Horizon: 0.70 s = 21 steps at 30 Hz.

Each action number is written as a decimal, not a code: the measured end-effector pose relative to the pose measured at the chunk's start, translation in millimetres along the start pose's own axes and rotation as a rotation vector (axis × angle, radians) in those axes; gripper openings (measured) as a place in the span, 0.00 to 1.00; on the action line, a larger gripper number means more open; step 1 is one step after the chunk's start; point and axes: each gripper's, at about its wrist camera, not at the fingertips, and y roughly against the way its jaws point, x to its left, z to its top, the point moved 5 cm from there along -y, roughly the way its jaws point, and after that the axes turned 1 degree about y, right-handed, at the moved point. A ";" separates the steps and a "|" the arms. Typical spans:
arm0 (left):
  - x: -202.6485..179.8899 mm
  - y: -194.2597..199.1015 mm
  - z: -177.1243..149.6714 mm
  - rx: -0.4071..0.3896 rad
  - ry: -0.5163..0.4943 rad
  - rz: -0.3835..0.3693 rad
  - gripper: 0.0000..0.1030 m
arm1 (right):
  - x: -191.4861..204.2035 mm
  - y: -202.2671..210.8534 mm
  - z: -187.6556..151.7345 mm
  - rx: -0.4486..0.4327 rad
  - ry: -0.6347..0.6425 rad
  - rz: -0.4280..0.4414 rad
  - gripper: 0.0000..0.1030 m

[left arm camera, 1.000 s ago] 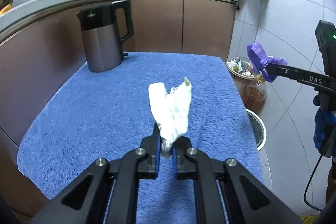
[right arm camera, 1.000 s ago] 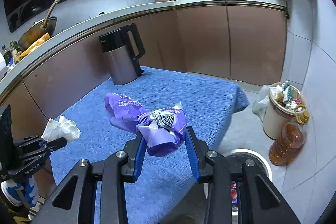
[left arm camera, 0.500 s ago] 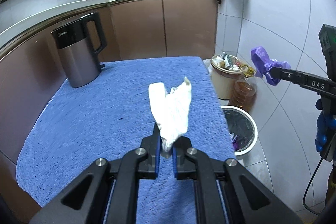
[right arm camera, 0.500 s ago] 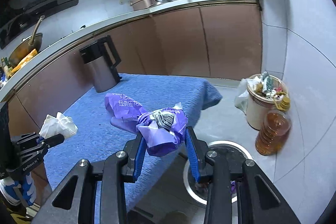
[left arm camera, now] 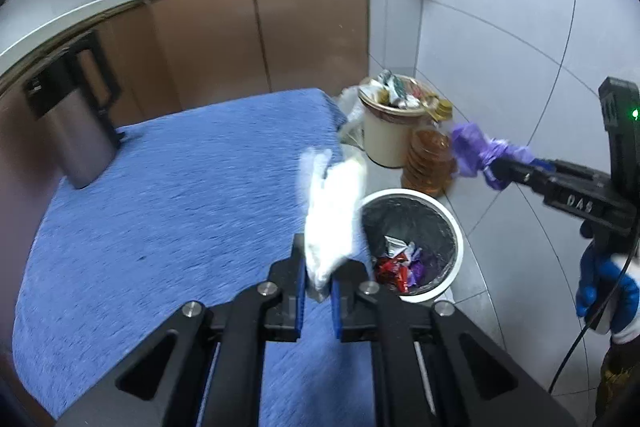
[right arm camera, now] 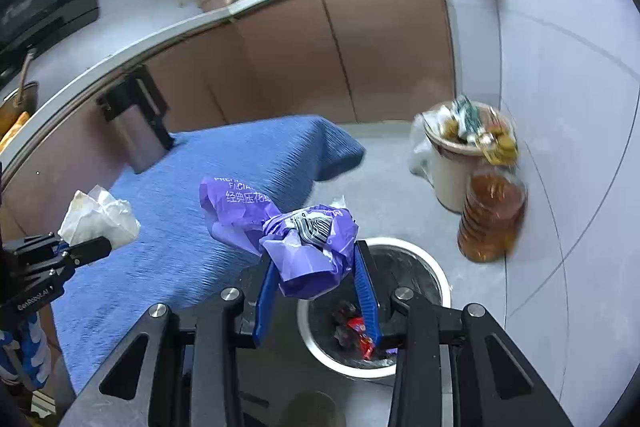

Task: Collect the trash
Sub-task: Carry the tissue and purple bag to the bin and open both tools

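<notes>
My left gripper (left arm camera: 317,267) has a crumpled white tissue (left arm camera: 332,211) standing up between its blue pads, and its jaws are opening. It hangs over the right edge of the blue-clothed table (left arm camera: 160,207), just left of the white floor bin (left arm camera: 456,239). My right gripper (right arm camera: 316,255) is shut on a crumpled purple wrapper (right arm camera: 280,223) above the bin's rim (right arm camera: 436,267). Red and purple wrappers lie inside the bin. From the left wrist view the right gripper (left arm camera: 492,167) and the wrapper (left arm camera: 472,147) hover beyond the bin. The right wrist view shows the left gripper (right arm camera: 100,247) and the tissue (right arm camera: 100,219).
A black and steel kettle (left arm camera: 76,123) stands at the table's far left. On the floor by the tiled wall are a full beige pail (left arm camera: 388,139) and an amber bottle (left arm camera: 430,167). Brown cabinets run behind. A blue-gloved hand (left arm camera: 604,291) holds the right gripper.
Both grippers have swung right from over the table towards the floor bin and sunk a little, each carrying its piece of trash. The gap between the left pads looks slightly wider.
</notes>
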 end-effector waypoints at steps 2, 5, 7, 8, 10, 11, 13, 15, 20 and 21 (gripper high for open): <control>-10.5 -15.7 7.6 0.015 -0.015 -0.016 0.10 | -11.8 -10.9 -3.8 0.022 -0.016 -0.010 0.33; -28.0 -39.0 18.1 0.031 -0.040 -0.038 0.10 | -29.4 -29.6 -10.5 0.059 -0.038 -0.025 0.33; -40.8 -56.2 24.2 0.044 -0.063 -0.053 0.10 | -40.8 -43.3 -15.6 0.086 -0.052 -0.036 0.33; -46.9 -65.2 26.3 0.053 -0.071 -0.058 0.10 | -45.1 -48.9 -17.5 0.096 -0.057 -0.039 0.33; -55.3 -79.9 29.2 0.067 -0.081 -0.069 0.10 | -54.8 -63.4 -23.0 0.126 -0.069 -0.048 0.34; -59.3 -88.5 30.7 0.074 -0.084 -0.075 0.10 | -57.9 -69.5 -24.3 0.137 -0.074 -0.052 0.34; -65.3 -103.6 33.0 0.085 -0.079 -0.097 0.10 | -65.3 -83.8 -29.0 0.165 -0.085 -0.061 0.35; -68.7 -119.7 34.3 0.105 -0.063 -0.118 0.10 | -68.6 -94.6 -32.5 0.188 -0.088 -0.068 0.36; -72.6 -147.7 36.3 0.134 -0.024 -0.153 0.37 | -77.8 -119.3 -40.3 0.235 -0.077 -0.104 0.45; -72.7 -150.6 37.1 0.134 -0.018 -0.157 0.46 | -80.3 -122.4 -41.4 0.240 -0.077 -0.107 0.48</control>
